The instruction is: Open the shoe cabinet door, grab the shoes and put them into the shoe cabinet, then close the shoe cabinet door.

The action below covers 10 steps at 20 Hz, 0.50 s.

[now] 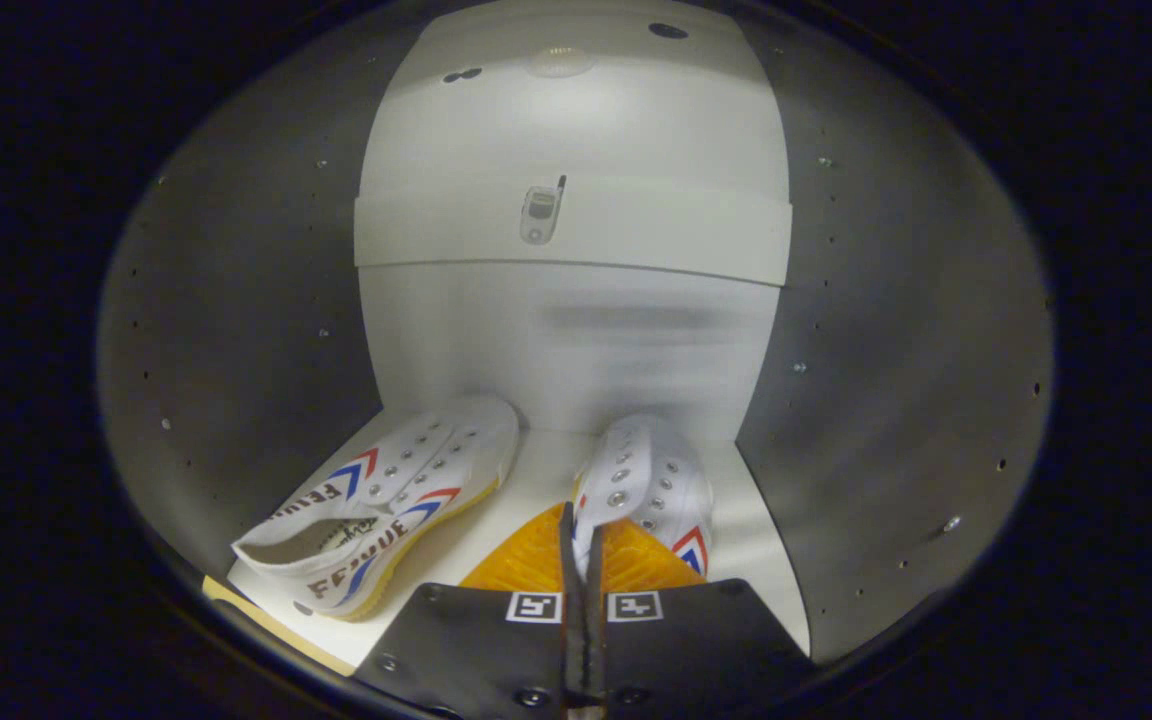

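Note:
I am looking into the shoe cabinet [886, 400], whose white floor [536, 475] holds two white canvas shoes with red and blue stripes. The left shoe [386, 510] lies tipped toward its side, toe pointing at the back wall. Beside it the right shoe [641, 480] stands upright, just ahead of my fingers. My gripper [581, 530] is shut, its two fingers pressed together on the rear edge of the right shoe. The shoe's heel is hidden behind the fingers.
A white shelf [576, 235] crosses the cabinet above the shoes, with a small phone-shaped thing [541, 213] on its front edge. Grey side walls with rows of small holes close in left [236, 330] and right. The white back wall [576, 340] stands just beyond the toes.

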Available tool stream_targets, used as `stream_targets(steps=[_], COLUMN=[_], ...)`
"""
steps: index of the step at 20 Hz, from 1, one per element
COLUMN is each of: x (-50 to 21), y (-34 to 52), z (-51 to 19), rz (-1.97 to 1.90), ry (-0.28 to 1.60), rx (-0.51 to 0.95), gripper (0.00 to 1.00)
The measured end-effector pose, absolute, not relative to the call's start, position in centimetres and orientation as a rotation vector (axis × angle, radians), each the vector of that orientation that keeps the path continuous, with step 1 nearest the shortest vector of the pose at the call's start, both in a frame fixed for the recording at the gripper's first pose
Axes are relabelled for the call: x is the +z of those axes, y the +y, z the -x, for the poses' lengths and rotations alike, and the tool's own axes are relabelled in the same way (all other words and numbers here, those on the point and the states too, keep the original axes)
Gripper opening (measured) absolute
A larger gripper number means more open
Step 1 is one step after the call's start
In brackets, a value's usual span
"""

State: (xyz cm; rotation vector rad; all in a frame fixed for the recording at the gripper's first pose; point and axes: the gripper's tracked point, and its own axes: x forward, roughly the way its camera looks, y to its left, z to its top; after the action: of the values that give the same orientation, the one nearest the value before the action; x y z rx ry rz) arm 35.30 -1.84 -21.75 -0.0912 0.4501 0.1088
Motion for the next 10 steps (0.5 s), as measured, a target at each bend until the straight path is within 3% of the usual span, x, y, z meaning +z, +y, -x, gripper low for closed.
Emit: stream_targets(steps=[5,7,10], x=[-22.17,-22.79,-22.82], y=[-2.34,-2.25,-1.51], z=[-35.06,-35.19,-35.23], rz=[0.094,0.062,0.029], ry=[0.475,0.492,0.471], rx=[0.065,0.061,0.083], gripper=[0.03,0.11,0.41])
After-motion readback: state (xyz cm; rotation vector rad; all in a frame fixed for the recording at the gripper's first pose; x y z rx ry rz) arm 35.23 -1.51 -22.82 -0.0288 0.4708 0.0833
